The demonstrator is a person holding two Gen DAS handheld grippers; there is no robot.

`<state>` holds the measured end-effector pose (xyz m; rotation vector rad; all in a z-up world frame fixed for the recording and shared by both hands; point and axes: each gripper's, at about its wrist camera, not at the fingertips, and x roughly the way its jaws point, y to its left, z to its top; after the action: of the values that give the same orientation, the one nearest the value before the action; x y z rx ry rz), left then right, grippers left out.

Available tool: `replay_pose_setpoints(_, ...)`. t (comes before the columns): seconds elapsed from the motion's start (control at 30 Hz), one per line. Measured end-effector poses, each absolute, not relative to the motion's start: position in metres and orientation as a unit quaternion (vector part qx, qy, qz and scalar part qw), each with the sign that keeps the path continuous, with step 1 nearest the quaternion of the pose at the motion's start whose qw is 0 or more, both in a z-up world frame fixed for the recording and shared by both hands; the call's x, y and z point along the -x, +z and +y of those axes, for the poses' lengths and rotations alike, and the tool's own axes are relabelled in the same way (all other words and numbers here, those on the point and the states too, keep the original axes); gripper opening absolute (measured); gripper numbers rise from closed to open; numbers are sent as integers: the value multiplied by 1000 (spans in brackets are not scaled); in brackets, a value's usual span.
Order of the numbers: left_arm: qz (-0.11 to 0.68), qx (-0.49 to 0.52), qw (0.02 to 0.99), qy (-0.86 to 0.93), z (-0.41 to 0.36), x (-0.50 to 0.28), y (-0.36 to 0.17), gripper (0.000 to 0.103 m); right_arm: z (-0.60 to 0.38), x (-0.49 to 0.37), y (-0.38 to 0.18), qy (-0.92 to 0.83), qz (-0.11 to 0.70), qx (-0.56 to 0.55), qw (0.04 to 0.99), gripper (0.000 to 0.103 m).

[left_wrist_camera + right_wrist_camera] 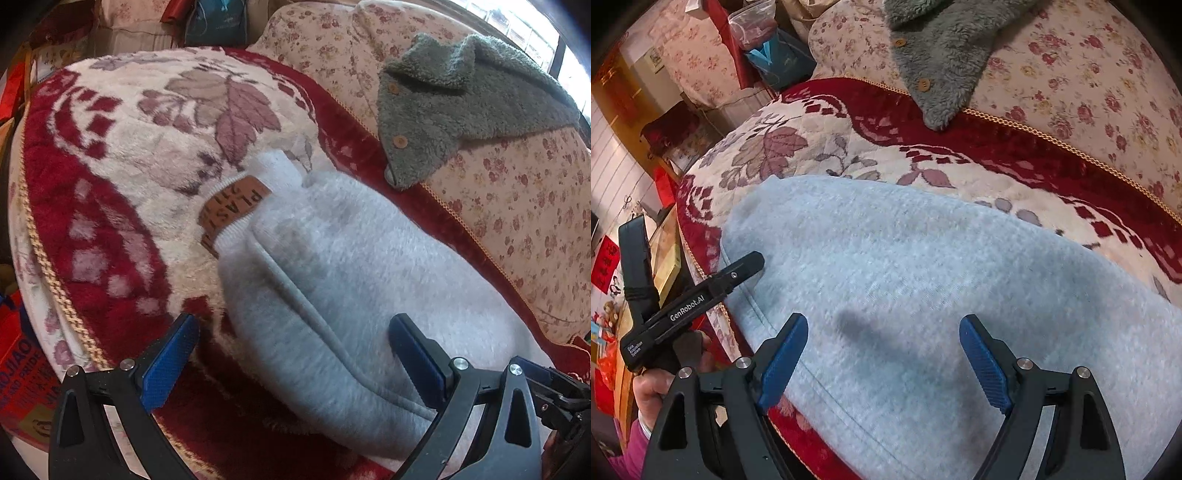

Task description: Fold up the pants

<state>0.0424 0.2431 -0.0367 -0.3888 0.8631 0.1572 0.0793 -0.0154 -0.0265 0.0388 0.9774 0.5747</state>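
Observation:
Light grey fleece pants lie folded on a red and cream floral blanket; a brown leather label sits at the waistband. My left gripper is open just above the near edge of the pants, its blue pads empty. In the right wrist view the pants fill the middle. My right gripper is open and empty over them. The left gripper's black body, held in a hand, shows at the left edge of the pants.
A grey-green fleece jacket with wooden buttons lies on the floral quilt behind the blanket; it also shows in the right wrist view. Bags and pillows stand at the far end. The bed edge drops off at left.

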Motion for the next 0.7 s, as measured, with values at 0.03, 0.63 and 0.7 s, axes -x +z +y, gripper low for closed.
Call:
replay_pose_setpoints(0.03, 415, 189, 887, 74, 242, -44, -38, 103, -14, -81, -28, 271, 463, -18, 844, 88)
replay_pose_setpoints(0.63, 414, 217, 882, 63, 235, -64, -53, 102, -12, -90, -36, 271, 454, -5, 849, 88)
replay_pose_setpoints(0.7, 405, 217, 887, 45, 231, -65, -55, 81, -12, -89, -36, 272, 454, -5, 849, 88)
